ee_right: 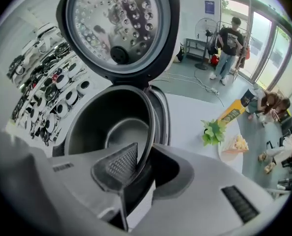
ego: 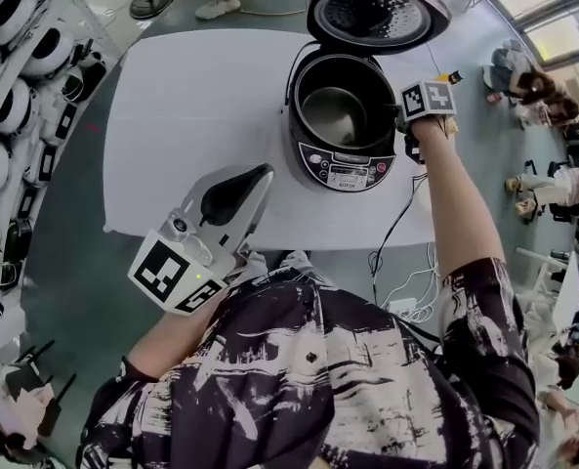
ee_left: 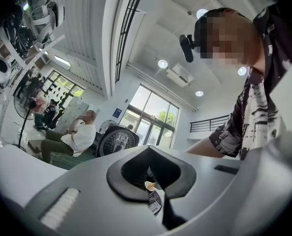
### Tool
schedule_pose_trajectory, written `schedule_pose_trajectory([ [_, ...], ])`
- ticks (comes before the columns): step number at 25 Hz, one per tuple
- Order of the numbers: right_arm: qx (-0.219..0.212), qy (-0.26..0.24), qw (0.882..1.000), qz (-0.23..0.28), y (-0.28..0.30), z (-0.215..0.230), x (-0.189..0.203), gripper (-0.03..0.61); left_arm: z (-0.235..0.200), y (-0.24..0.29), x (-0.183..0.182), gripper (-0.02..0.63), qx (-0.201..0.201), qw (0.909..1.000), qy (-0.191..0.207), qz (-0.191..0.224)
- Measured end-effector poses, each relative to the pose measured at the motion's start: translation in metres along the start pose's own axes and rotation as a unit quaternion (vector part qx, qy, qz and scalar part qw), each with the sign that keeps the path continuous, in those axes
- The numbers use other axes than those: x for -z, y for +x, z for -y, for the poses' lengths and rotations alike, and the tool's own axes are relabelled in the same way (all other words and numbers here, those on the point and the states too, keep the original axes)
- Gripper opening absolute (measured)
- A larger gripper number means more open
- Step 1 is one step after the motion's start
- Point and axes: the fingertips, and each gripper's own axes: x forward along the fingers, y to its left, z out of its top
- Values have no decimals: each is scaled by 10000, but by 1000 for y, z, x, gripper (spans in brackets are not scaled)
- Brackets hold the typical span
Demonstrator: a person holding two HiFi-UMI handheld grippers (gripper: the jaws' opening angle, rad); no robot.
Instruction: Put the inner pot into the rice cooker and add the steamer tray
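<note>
At the middle of the white table (ego: 191,115), in the head view, the rice cooker (ego: 343,164) is seen lid-up with the inner pot (ego: 333,115) inside. The right gripper (ego: 406,130) is placed at its 3 o'clock, and the left gripper (ego: 260,176) at 7 o'clock, well apart. By the left gripper view, its jaws are closed on nothing. By the right gripper view, the jaws are parted narrowly about the pot's rim (ee_right: 148,132), seemingly unpressed. Seating is judged done. Next, the steamer tray, nowhere shown, must be fetched.

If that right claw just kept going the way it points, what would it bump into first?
Probably the inner pot at its rim, which already stands between the right gripper's jaws at the rice cooker's edge.
</note>
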Motion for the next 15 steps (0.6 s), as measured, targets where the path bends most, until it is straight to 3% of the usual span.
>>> schedule_pose_trajectory([
  [3,-204,-90,9997,-65,-8,2,10,70,6,7,4,5,80,10000,-6,-34],
  [9,-809,195,9955,447,-31,12,22,24,25,38,12,5,371,9992,-14,-165],
  [15,-919,497,9823,1555,-98,81,55,18,54,84,35,5,851,9955,-92,-415],
])
